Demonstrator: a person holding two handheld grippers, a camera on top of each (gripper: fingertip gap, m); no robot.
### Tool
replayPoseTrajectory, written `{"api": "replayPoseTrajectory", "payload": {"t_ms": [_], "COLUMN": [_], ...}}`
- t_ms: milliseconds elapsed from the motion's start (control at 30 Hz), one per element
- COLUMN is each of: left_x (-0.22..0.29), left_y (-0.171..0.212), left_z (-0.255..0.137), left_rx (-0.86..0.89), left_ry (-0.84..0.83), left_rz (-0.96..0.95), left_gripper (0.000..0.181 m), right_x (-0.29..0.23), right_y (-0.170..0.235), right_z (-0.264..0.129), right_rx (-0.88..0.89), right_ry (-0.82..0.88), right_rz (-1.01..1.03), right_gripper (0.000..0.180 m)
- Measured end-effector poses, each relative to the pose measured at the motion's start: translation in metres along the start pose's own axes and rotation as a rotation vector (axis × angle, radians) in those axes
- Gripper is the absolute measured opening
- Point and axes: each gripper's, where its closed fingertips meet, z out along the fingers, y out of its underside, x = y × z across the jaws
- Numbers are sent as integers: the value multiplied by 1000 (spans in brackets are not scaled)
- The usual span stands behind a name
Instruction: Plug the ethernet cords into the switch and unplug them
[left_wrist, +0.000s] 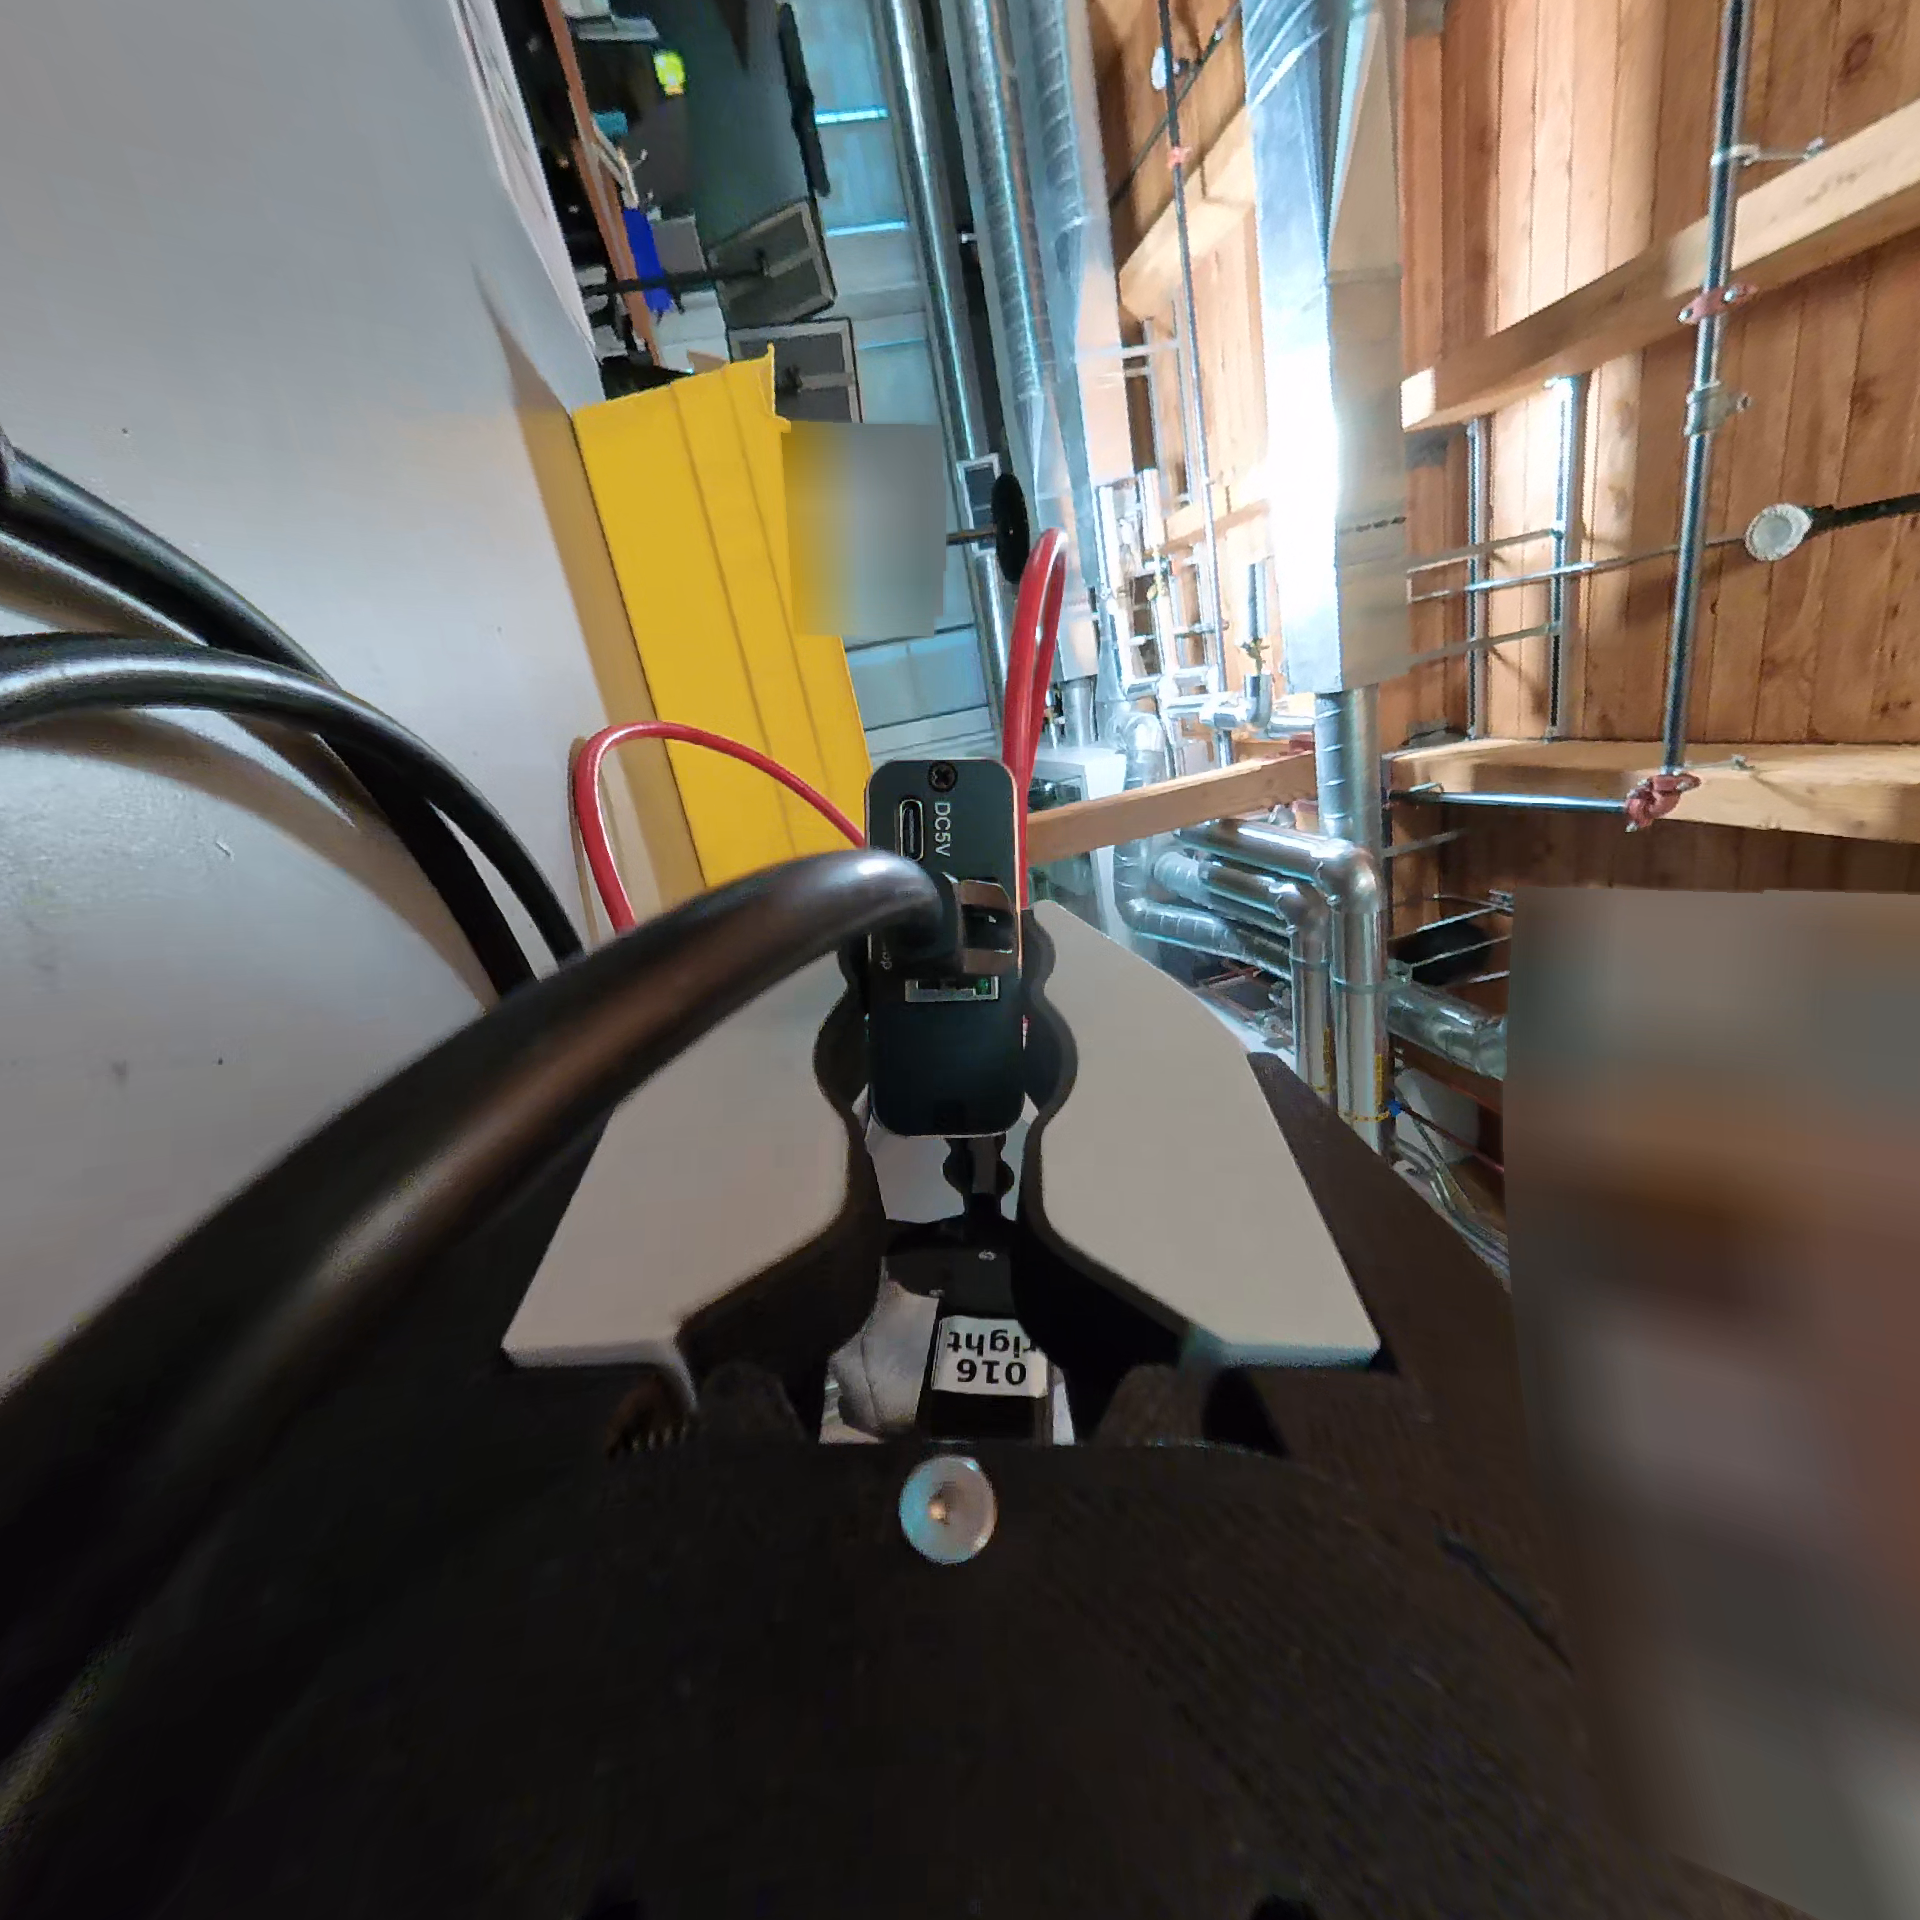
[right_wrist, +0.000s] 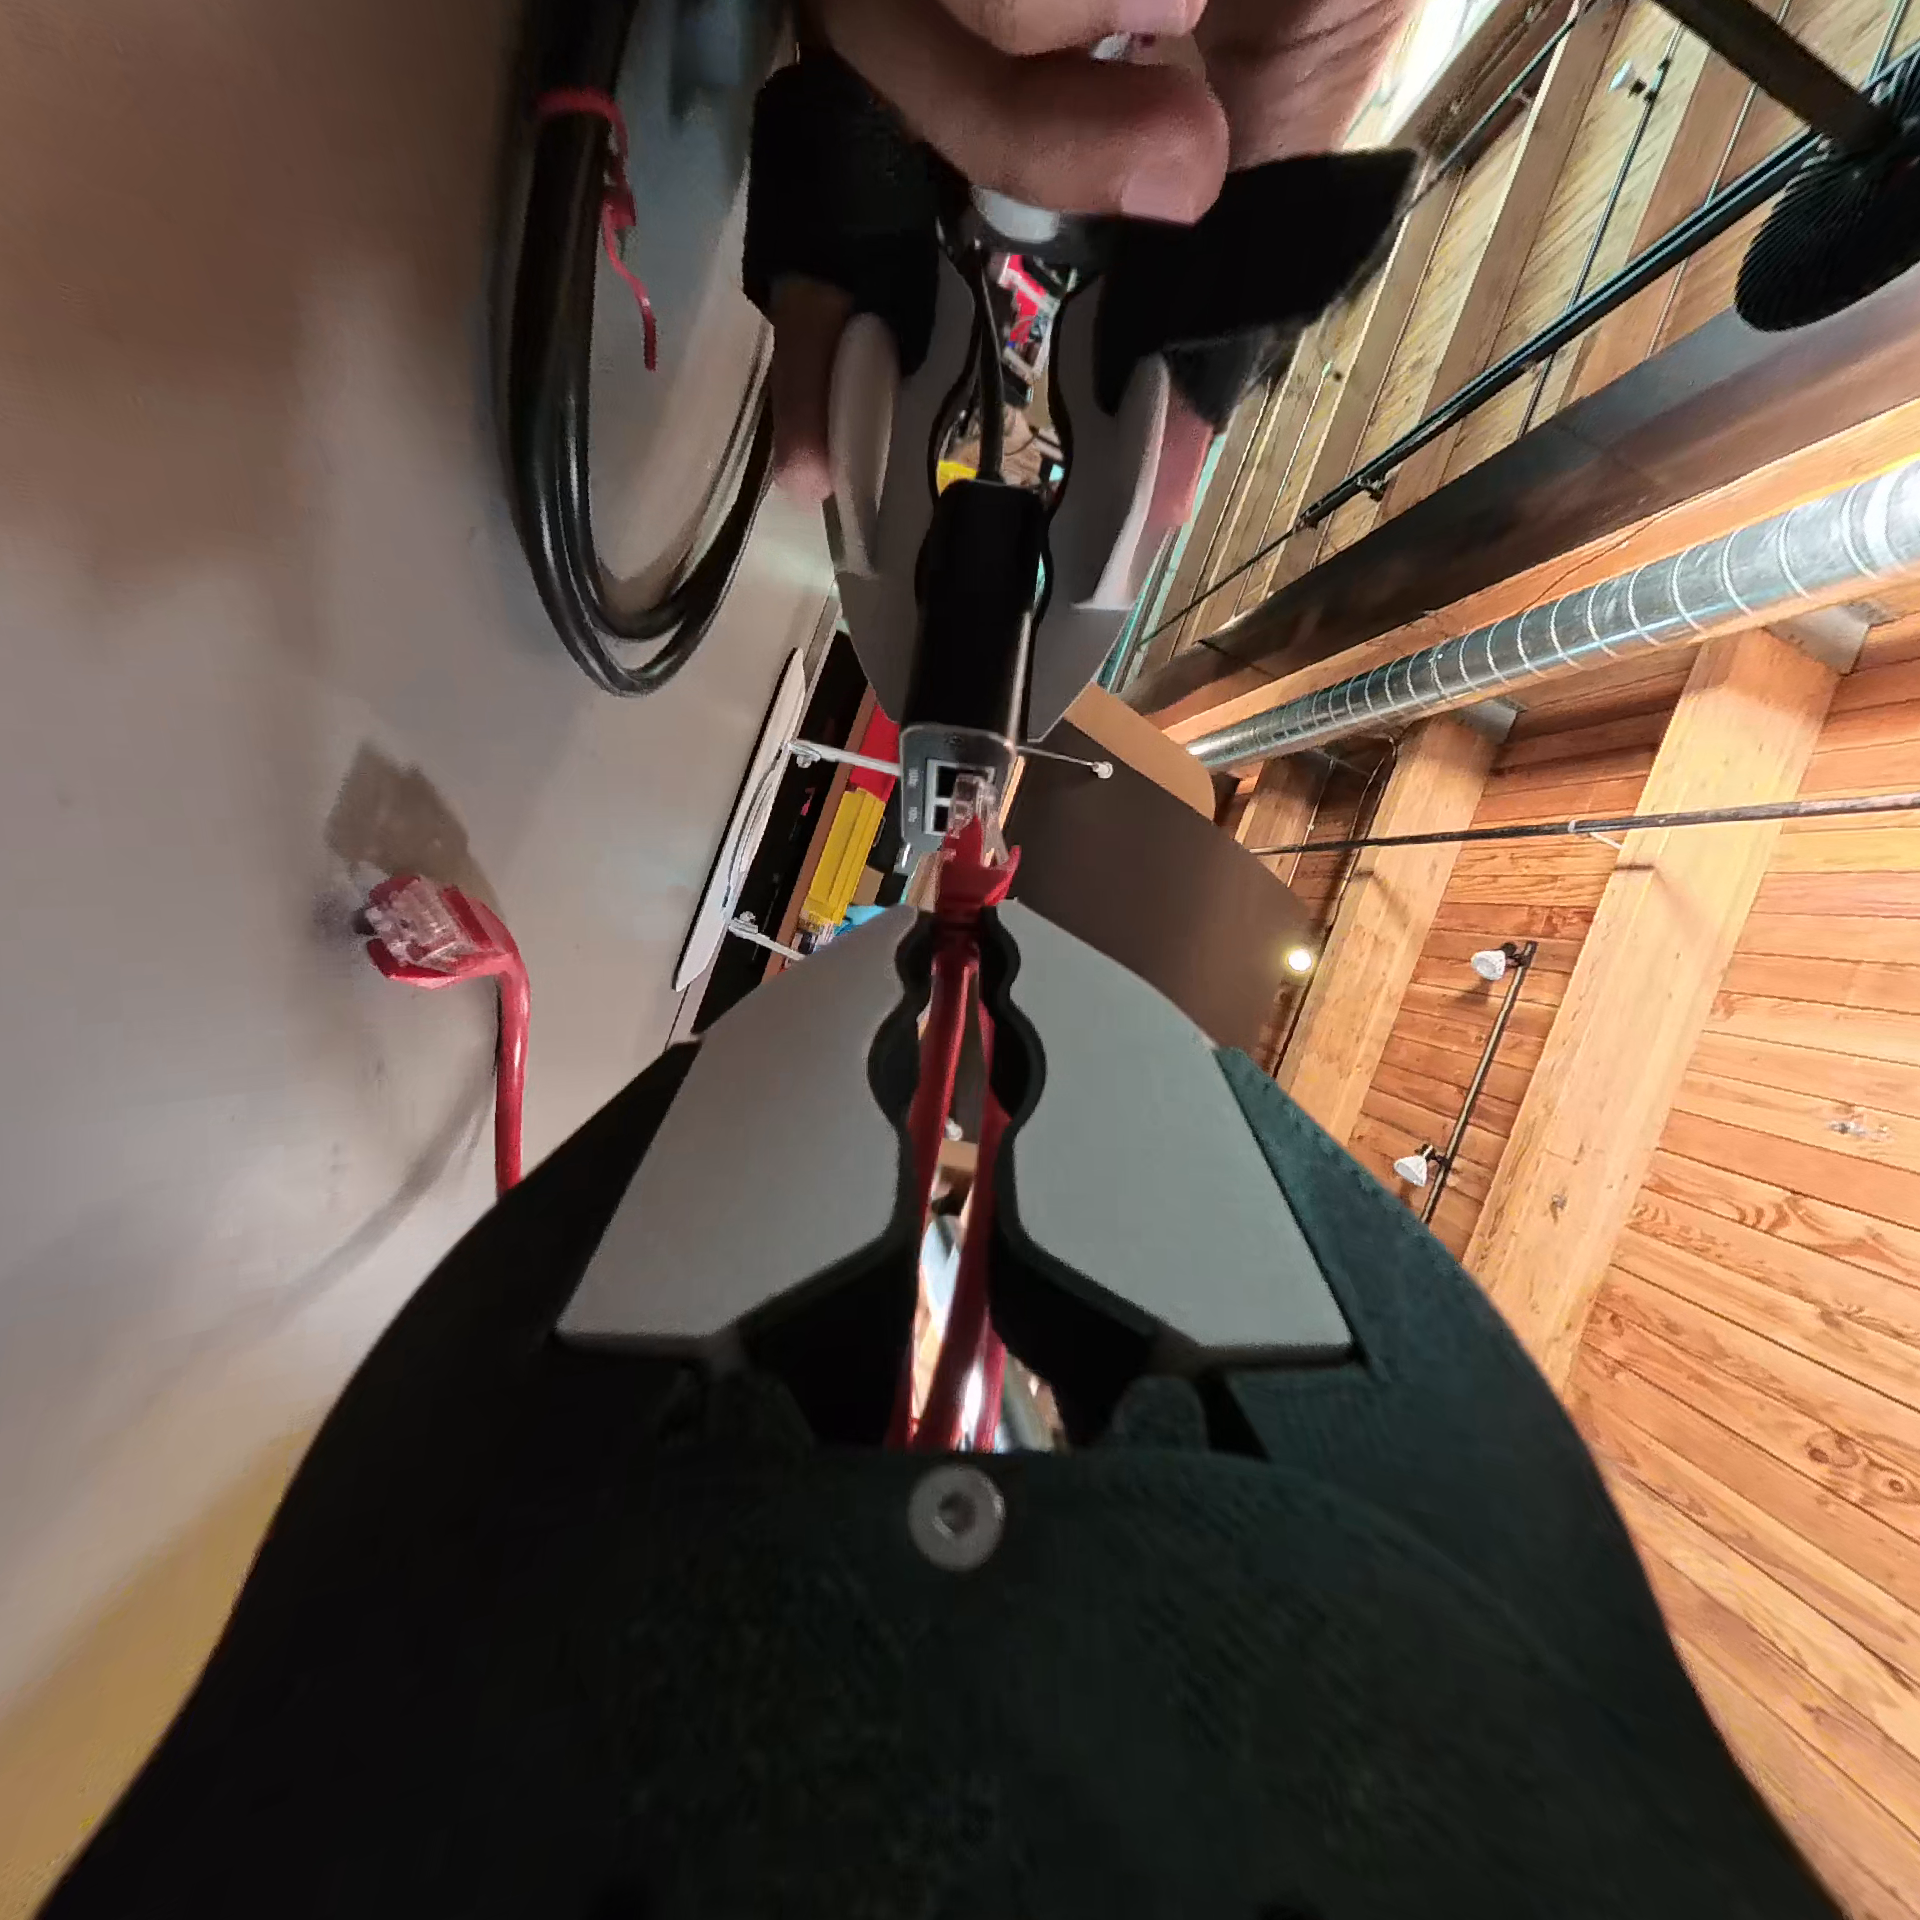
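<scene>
My left gripper is shut on the small black switch, held up in the air. A thick black cable is plugged into the switch's near end. In the right wrist view the switch faces me, with its open ports toward my right gripper. My right gripper is shut on a red ethernet cord. The cord's clear plug touches the port face; how far it is in I cannot tell. A second red cord's plug lies on the white table.
A coil of black cable lies on the table beyond the loose plug. A yellow bin stands at the table's far side. Red cord loops hang behind the switch. A person's hand holds the left gripper.
</scene>
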Motion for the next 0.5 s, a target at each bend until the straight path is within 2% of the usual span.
{"api": "replayPoseTrajectory", "payload": {"t_ms": [233,500], "left_x": [-2,0], "left_y": [9,13], "left_z": [3,5], "left_rx": [-73,-93], "left_ry": [-8,18], "left_rz": [-8,-30], "left_gripper": [25,25], "right_x": [-4,-3], "right_y": [-4,-4], "right_z": [-5,-6], "right_rx": [64,67], "right_ry": [-9,0], "right_rz": [-49,-13], "right_gripper": [8,8]}}
